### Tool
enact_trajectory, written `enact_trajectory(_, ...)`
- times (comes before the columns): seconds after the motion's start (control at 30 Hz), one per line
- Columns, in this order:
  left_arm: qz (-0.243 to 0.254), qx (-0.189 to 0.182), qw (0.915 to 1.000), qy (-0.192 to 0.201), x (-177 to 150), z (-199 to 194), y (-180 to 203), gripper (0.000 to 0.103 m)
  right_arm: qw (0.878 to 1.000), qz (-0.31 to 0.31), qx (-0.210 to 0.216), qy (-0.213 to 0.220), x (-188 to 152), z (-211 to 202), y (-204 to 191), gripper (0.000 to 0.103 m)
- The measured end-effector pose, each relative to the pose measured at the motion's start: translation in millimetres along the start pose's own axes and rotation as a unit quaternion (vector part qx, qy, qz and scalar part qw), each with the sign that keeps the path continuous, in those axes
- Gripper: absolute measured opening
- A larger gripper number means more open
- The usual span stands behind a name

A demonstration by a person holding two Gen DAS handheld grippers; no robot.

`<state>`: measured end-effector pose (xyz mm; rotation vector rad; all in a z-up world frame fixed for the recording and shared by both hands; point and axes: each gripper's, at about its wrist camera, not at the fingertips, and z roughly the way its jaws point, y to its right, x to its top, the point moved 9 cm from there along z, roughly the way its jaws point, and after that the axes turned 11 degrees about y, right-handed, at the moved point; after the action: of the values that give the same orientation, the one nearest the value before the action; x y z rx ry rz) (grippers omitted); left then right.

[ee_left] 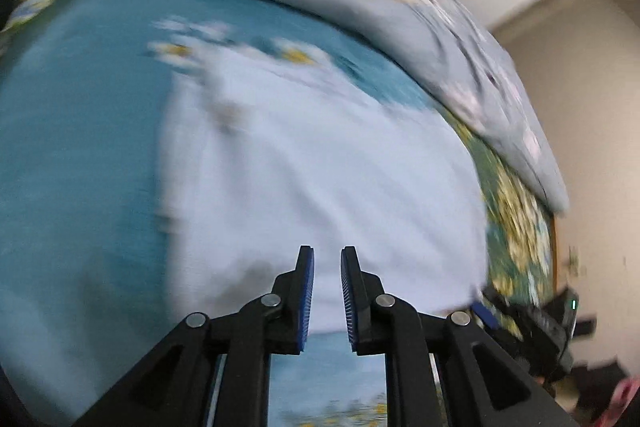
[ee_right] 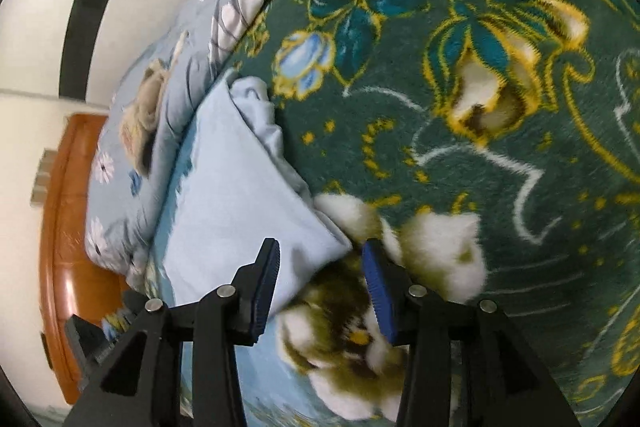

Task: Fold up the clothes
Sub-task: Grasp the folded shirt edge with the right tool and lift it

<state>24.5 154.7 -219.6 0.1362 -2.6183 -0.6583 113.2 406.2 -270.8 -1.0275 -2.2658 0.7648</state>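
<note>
A pale blue garment (ee_left: 320, 167) lies flat, partly folded, on a teal flowered blanket (ee_left: 60, 147). My left gripper (ee_left: 327, 253) hovers above the garment's near edge, its blue pads a narrow gap apart with nothing between them. The left wrist view is blurred. In the right wrist view the same garment (ee_right: 240, 187) ends in a corner that reaches in between the fingers of my right gripper (ee_right: 320, 245). Those jaws stand wide and the pads do not press the cloth. The right gripper (ee_left: 520, 315) also shows at the garment's lower right corner in the left wrist view.
A grey-blue flowered quilt (ee_right: 132, 187) is bunched along the far side of the blanket (ee_right: 480, 107), with a beige crumpled item (ee_right: 148, 107) on top. An orange wooden bed frame (ee_right: 68, 207) and a white wall lie beyond.
</note>
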Motion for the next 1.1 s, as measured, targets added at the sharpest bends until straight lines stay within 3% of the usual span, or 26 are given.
enact_trajectory(0.17,0.067,0.011,0.9969,-0.04,-41,27,21,0.016,0.999,0.04,0.018,0.021,-1,6,-3,0.046)
enact_trajectory(0.3,0.057,0.017,0.997,-0.049,-51,38,16,0.013,0.997,0.065,0.026,0.041,0,8,-5,0.045)
enact_trajectory(0.37,0.05,0.013,0.9973,-0.052,-51,36,14,0.013,0.995,0.084,0.028,0.053,3,9,-4,0.041)
enact_trajectory(0.43,0.048,0.01,0.9972,-0.056,-51,37,14,0.015,0.993,0.098,0.024,0.057,5,11,-1,0.024)
enact_trajectory(0.53,0.052,0.0,0.9977,-0.044,-57,44,21,0.016,0.993,0.102,0.017,0.054,5,16,-4,0.013)
enact_trajectory(0.6,0.031,-0.031,0.9985,-0.033,-58,44,30,0.016,0.994,0.098,0.012,0.053,5,18,-8,0.01)
enact_trajectory(0.83,0.1,-0.014,0.994,-0.044,-65,54,39,0.016,0.996,0.066,0.008,0.056,8,17,-35,0.01)
enact_trajectory(0.9,0.074,-0.034,0.9957,-0.044,-62,49,38,0.017,0.997,0.057,0.005,0.056,7,16,-40,0.009)
enact_trajectory(0.97,0.011,-0.064,0.9974,-0.033,-50,37,28,0.017,0.997,0.047,0.009,0.059,8,13,-49,0.009)
enact_trajectory(1.03,-0.039,-0.072,0.9966,0.005,-25,22,13,0.017,0.998,0.015,0.004,0.06,8,10,-62,0.009)
enact_trajectory(1.1,-0.055,-0.064,0.9955,0.042,-1,2,-4,0.021,0.998,-0.026,-0.003,0.056,5,11,-77,0.009)
